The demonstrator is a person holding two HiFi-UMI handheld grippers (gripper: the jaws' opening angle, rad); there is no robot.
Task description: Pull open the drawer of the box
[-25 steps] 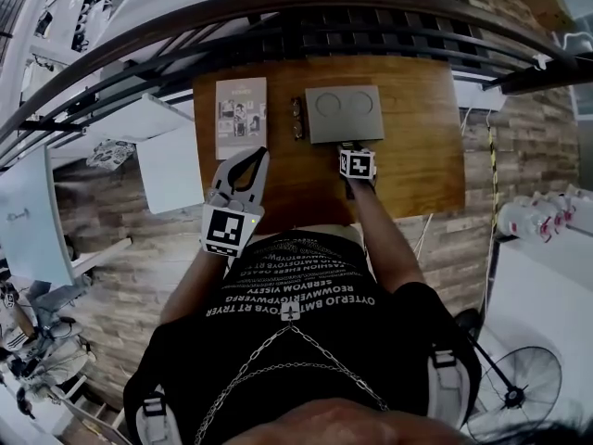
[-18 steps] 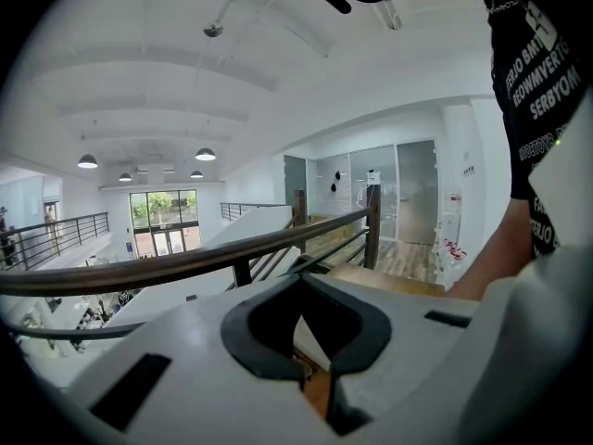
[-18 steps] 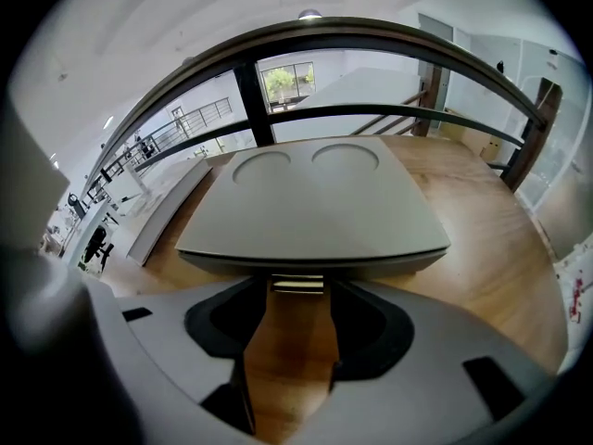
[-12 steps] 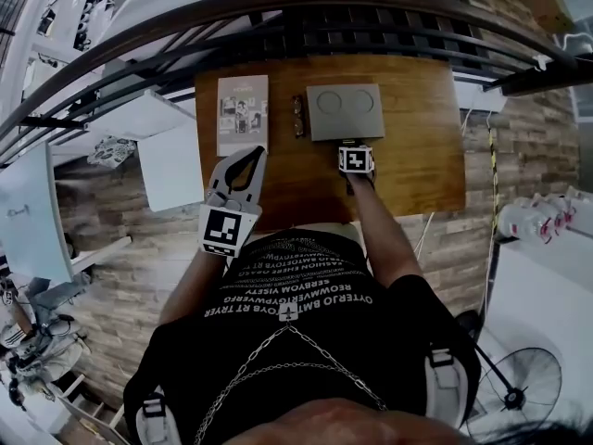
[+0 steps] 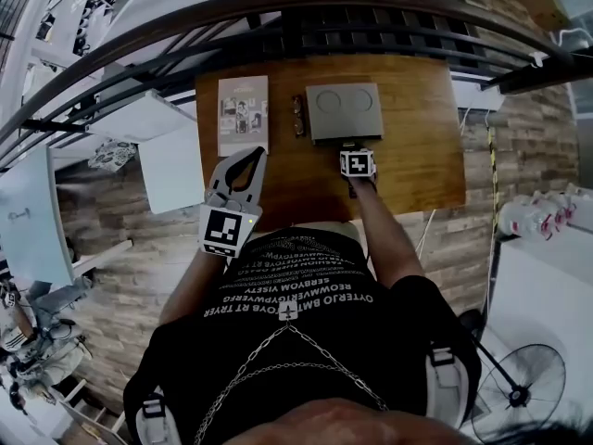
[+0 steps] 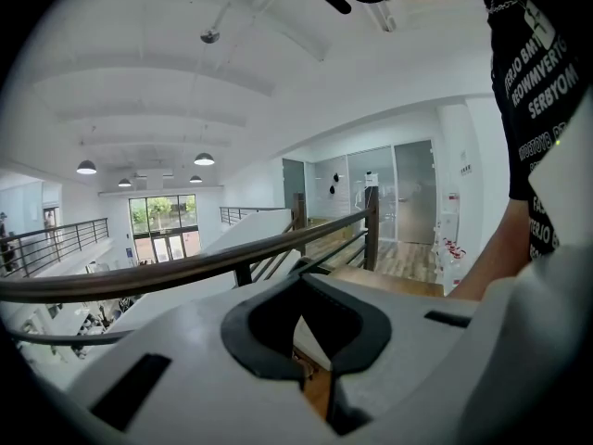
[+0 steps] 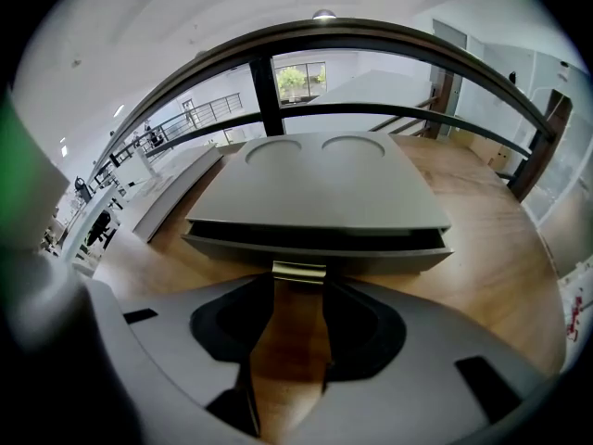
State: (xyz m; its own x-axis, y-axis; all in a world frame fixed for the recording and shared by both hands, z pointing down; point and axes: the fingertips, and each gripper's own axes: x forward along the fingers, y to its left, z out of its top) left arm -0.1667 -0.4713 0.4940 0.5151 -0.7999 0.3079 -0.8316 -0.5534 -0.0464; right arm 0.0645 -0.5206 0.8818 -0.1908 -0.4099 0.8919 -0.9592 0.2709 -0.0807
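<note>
A flat grey box (image 5: 344, 111) with two round recesses in its lid lies on the wooden table (image 5: 417, 156). In the right gripper view the box (image 7: 324, 184) fills the middle, and its drawer front (image 7: 380, 251) shows under a dark slot. A small brass handle (image 7: 298, 272) sticks out of that front. My right gripper (image 5: 350, 146) is at the box's near side. Its jaws are closing, and the handle lies at the right gripper's (image 7: 298, 284) tips. My left gripper (image 5: 257, 153) hovers over the table's near left part, shut and empty. In its own view the left gripper (image 6: 301, 278) points up at the railing.
A printed booklet (image 5: 242, 114) lies at the table's left. A small dark object (image 5: 297, 117) sits between it and the box. A curved railing (image 5: 278, 17) runs behind the table. A white board (image 5: 171, 165) stands left of the table. A fan (image 5: 519, 392) stands at the lower right.
The right gripper edged toward the box, then came back slightly toward me, staying at the box's near side. The left gripper has hardly moved.
</note>
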